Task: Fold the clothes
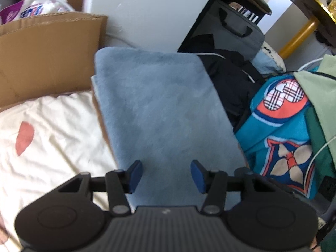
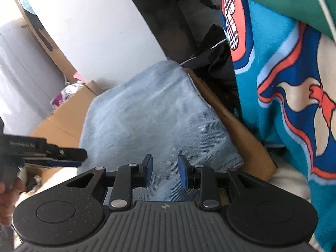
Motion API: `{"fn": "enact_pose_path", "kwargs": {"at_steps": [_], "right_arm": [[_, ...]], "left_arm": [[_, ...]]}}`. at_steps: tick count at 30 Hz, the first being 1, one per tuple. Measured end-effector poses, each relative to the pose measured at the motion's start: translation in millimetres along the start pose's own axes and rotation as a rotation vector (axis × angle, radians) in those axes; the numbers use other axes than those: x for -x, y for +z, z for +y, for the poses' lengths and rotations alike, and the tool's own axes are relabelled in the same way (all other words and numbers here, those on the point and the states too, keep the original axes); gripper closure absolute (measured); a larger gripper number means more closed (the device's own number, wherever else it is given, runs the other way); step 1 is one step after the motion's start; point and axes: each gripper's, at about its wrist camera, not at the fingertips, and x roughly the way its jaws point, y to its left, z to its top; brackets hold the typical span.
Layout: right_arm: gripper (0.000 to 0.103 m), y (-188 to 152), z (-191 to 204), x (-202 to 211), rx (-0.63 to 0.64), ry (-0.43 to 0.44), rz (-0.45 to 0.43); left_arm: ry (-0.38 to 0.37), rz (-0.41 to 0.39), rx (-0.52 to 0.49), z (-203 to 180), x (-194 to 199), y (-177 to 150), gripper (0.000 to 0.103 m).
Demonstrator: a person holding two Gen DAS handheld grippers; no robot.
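A folded light-blue garment [image 1: 159, 105] lies flat on a brown cardboard sheet [image 2: 241, 138], its long side running away from me. In the left wrist view my left gripper [image 1: 166, 166] hovers over the garment's near end, open, with only cloth showing below the gap. In the right wrist view my right gripper [image 2: 165, 159] sits above the same garment [image 2: 147, 115], its blue pads a short way apart and nothing between them. The left gripper [image 2: 82, 158] also shows there, at the garment's left edge.
A teal patterned garment [image 1: 279, 130] and a pale green cloth [image 1: 321, 88] crowd the right side. Dark clothing [image 1: 231, 77] and a grey bag [image 1: 237, 27] lie beyond. Cream bedding [image 1: 52, 136] spreads to the left, with an open cardboard box [image 1: 46, 58] behind it.
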Motion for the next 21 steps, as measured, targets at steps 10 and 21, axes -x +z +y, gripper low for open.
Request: {"fn": "enact_pose_path", "kwargs": {"at_steps": [10, 21], "right_arm": [[0.065, 11, -3, -35, 0.054, -0.076, 0.012], [0.065, 8, -1, -39, 0.062, -0.081, 0.002]], "left_arm": [[0.026, -0.013, -0.070, -12, -34, 44, 0.061], [0.101, -0.030, -0.170, -17, -62, 67, 0.068]]}}
